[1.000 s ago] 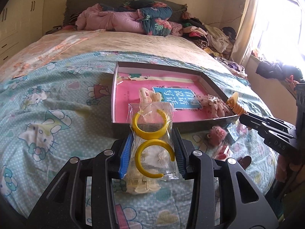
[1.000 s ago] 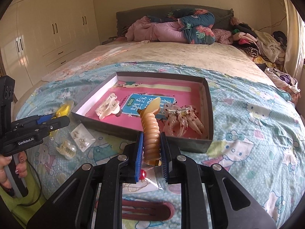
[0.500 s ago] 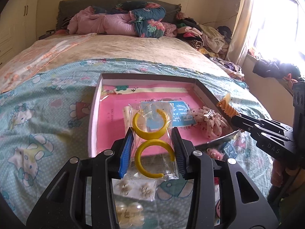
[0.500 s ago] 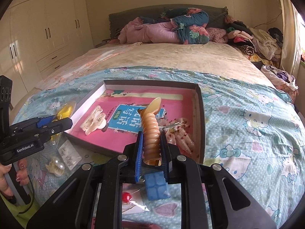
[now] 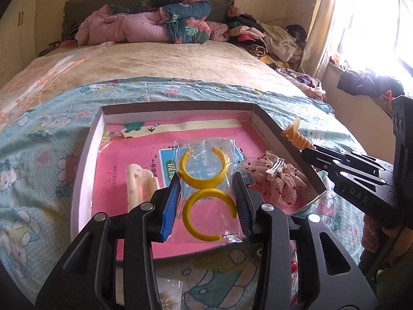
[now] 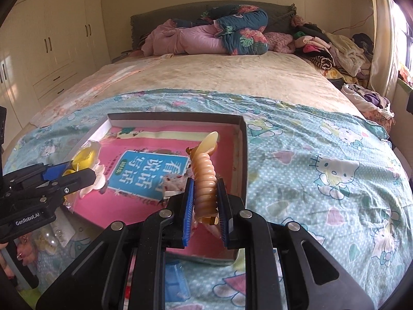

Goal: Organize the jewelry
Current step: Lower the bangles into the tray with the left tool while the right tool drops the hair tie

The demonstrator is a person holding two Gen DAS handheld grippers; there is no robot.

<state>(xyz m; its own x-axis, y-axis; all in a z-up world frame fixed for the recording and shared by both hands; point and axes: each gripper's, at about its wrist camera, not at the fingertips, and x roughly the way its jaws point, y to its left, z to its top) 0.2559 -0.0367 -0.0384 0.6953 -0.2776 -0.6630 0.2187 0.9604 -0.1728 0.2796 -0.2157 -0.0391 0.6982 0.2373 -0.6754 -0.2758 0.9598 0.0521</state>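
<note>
A shallow box point(image 5: 85, 155) with a pink lining lies on the bed; it also shows in the right wrist view point(image 6: 244, 155). My left gripper point(image 5: 207, 199) is shut on a clear bag of yellow hoop earrings point(image 5: 204, 173) and holds it over the box's near middle. My right gripper point(image 6: 205, 201) is shut on an amber spiral hair clip point(image 6: 204, 173) over the box's right part. That clip also shows at the right of the left wrist view point(image 5: 296, 135). A cream claw clip point(image 5: 139, 183) and a pink scrunchie point(image 5: 278, 178) lie in the box.
Small bags of earrings point(image 6: 55, 235) lie on the Hello Kitty sheet point(image 6: 322, 168) left of the box. A blue item point(image 6: 175, 281) lies in front of it. Folded quilts point(image 5: 155, 23) and clothes point(image 5: 271, 36) pile at the bed's head. A wardrobe point(image 6: 51, 38) stands at left.
Both grippers have moved forward with their loads, from in front of the box to over it. The bag of hoops now hangs over the pink lining, the spiral clip over the right part.
</note>
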